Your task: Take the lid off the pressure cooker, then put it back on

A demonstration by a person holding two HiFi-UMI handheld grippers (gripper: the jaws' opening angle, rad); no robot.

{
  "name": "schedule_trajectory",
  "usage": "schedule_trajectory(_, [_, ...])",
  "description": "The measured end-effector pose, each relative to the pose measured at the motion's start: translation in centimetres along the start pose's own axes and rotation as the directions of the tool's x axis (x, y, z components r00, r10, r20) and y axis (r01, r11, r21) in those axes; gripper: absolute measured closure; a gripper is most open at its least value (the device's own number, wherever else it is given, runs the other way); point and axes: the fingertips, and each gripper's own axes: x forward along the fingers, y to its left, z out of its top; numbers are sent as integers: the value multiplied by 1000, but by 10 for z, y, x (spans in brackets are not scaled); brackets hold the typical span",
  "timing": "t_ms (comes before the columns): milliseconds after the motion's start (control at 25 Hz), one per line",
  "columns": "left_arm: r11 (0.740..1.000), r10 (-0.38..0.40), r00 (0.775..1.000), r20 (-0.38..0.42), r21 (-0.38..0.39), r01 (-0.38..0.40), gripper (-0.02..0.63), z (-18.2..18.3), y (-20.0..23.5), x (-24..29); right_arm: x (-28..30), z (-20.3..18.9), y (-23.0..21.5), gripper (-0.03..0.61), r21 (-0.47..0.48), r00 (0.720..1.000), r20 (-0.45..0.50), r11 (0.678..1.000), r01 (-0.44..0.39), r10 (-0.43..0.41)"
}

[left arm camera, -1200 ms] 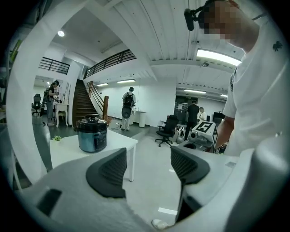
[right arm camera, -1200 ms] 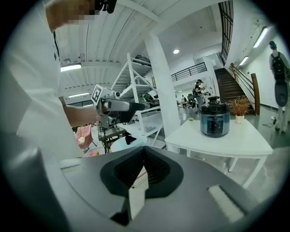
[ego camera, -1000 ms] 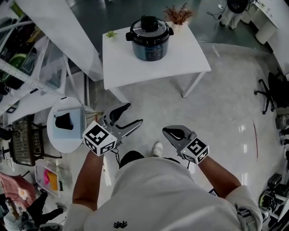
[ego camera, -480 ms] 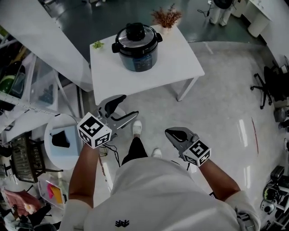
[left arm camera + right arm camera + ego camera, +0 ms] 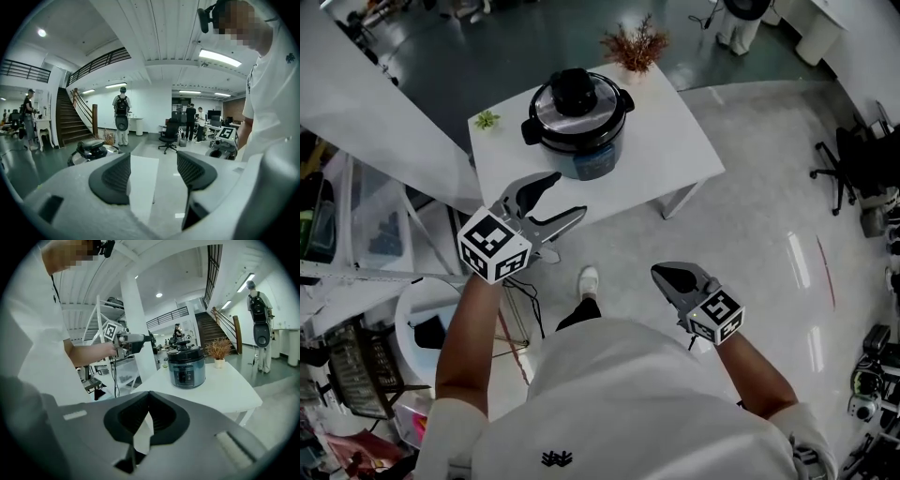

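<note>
Ahead, white desk bears the pressure cooker, lid on; my left claw gapes empty, right claw clenched.

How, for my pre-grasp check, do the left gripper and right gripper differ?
The left gripper is open; the right gripper is shut. The left gripper is held forward by the table's near edge, close to the pressure cooker; the right gripper hangs back over the floor. Both are empty.
</note>
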Motion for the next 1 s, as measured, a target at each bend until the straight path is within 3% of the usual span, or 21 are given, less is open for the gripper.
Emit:
schedule_trajectory(440, [995,-72,997,-23,69,73,299,10,130,33,76,37,-36,565,60,992,18,991,123,-124])
schedule_trajectory(640, [990,-102,994,-49,94,106,299,8,168,57,101,51,-45,565,85,985,50,983,161,-166])
schedule_trajectory(1000, [988,-88,992,-92,119,99,297,9,220,104,106,54,-71,565,100,986,16,981,165,-168])
